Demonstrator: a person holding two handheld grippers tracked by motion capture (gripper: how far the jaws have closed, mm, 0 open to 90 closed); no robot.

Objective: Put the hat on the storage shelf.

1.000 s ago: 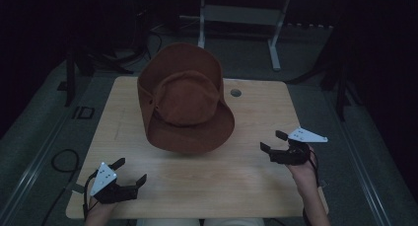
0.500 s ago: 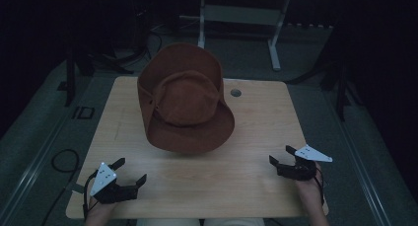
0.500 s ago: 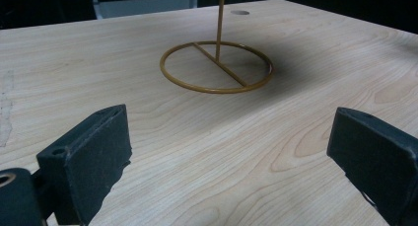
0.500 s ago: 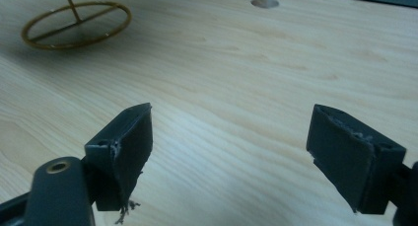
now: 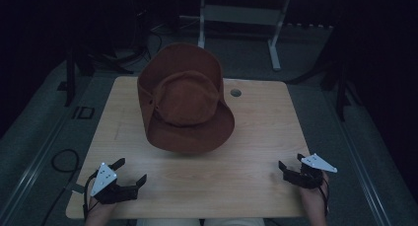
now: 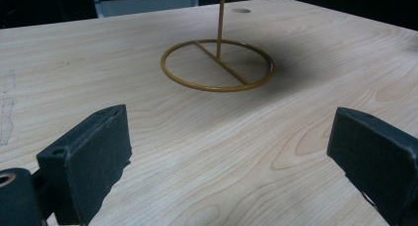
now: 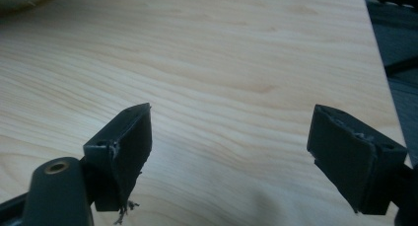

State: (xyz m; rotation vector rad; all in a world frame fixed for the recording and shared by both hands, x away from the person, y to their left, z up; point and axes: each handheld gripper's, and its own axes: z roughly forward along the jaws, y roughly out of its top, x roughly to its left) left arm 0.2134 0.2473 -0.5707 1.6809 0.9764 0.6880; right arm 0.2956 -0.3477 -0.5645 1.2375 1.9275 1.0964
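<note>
A brown wide-brimmed hat (image 5: 185,105) sits on a thin gold stand in the middle of the wooden table (image 5: 256,137). The left gripper view shows the stand's ring base (image 6: 217,87) and upright post (image 6: 220,23) ahead of the jaws. My left gripper (image 5: 132,170) (image 6: 231,132) rests near the front left corner, open and holding nothing. Near the front right edge my right gripper (image 5: 291,162) (image 7: 231,122) is open too, with bare wood between its jaws. Both are well short of the hat.
A round cable hole (image 5: 235,93) lies in the tabletop just right of the hat. Beyond the table stands a grey metal frame (image 5: 241,14) on a dark floor. A cable loop (image 5: 64,159) lies on the floor at the left.
My right gripper has drawn back from the hat toward the front right edge of the table. The left gripper and the hat have not moved.
</note>
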